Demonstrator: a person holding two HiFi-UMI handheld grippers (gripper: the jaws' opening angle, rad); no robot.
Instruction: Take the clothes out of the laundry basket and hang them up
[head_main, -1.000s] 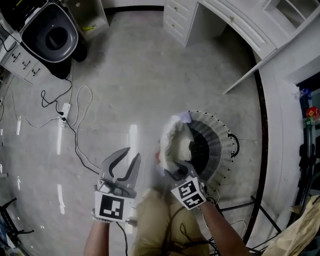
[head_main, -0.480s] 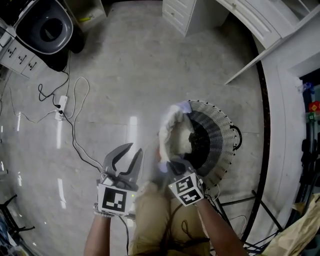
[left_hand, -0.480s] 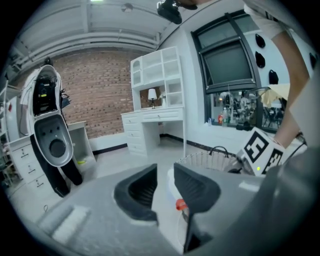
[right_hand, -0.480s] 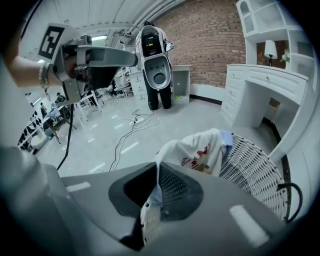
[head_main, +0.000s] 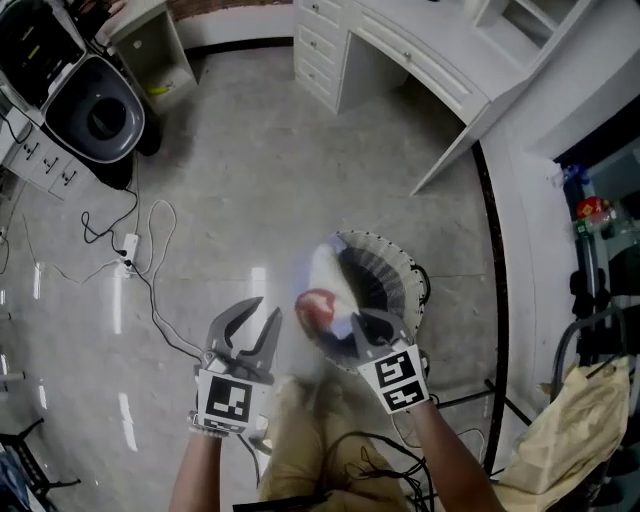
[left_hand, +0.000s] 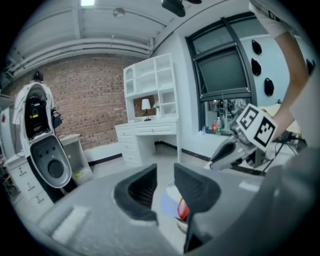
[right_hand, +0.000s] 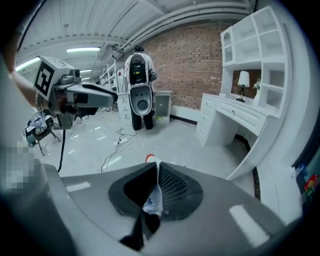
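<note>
At your left, the left tongs (head_main: 268, 306) stand about half open with nothing between the jaws, pointing ahead and a little down. Just to their right, between the two tongs, hangs the garment (head_main: 320, 300), a pale bunch with a red patch. It sits over the left edge of the basket (head_main: 398, 272); whether its lower end is clear of the rim is too blurred to tell.

Further right, the right tongs (head_main: 358, 325) have just been closing and are pinched tight on a fold of that cloth, which shows squeezed between their jaws. From that pinch the cloth trails away to the left, so its loose part lies on the left tongs' side, near their tips.

I judge the coming move turns on that. Your left tongs face the loose part from the side, and a reach to the right should give you a second hold to spread the garment for hanging.
</note>
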